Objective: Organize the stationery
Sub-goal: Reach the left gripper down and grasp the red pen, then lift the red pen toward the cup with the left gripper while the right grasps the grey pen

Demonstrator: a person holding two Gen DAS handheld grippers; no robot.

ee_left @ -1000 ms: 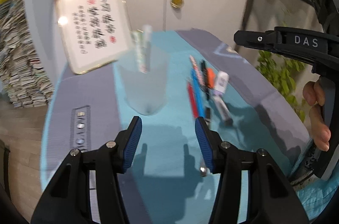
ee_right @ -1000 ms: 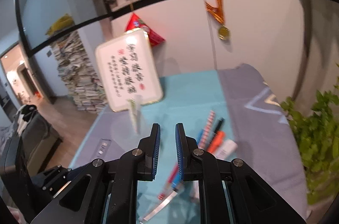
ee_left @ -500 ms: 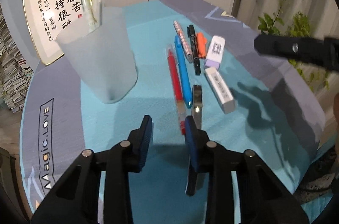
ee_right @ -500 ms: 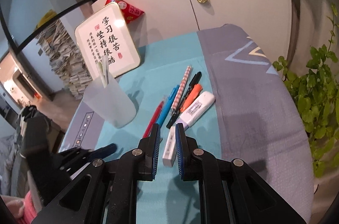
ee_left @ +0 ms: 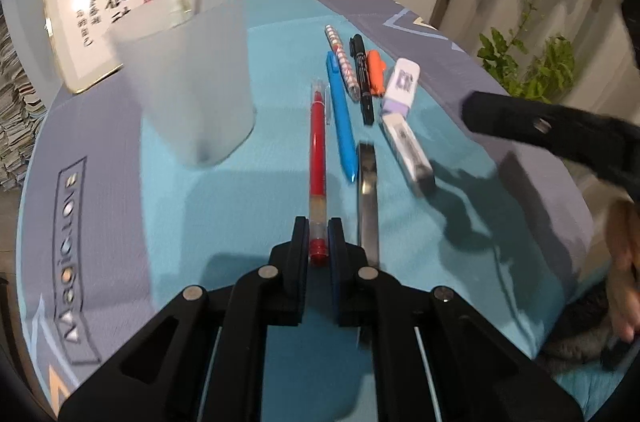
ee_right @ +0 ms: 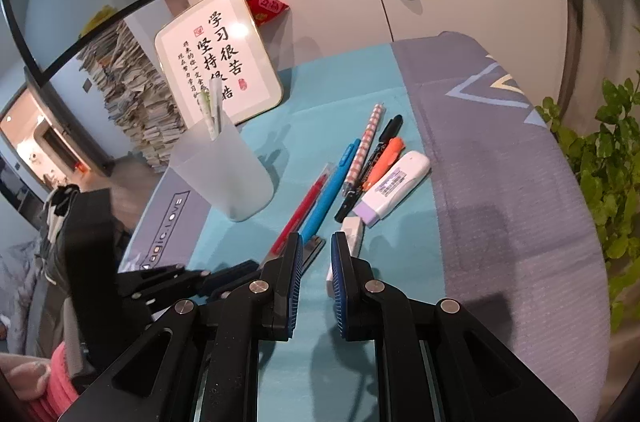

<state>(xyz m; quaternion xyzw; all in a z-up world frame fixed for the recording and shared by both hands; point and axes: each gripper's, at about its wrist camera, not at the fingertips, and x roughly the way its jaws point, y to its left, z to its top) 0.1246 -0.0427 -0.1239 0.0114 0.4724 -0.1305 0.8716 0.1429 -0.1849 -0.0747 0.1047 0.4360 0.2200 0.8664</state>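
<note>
The left claw has just been closing and now pinches the near end of the red pen, which lies on the desk. The right claw is narrow and holds nothing — it hangs over the white eraser. Two things stand in the cup. The blue pen, markers and ruler are left. A second ago the left claw was wide and higher up.

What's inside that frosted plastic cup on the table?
Two pale stick-like items stand in the frosted cup and poke above its rim: one whitish, one clear with green marks. The cloudy wall hides their lower parts and anything lying at the bottom.
</note>
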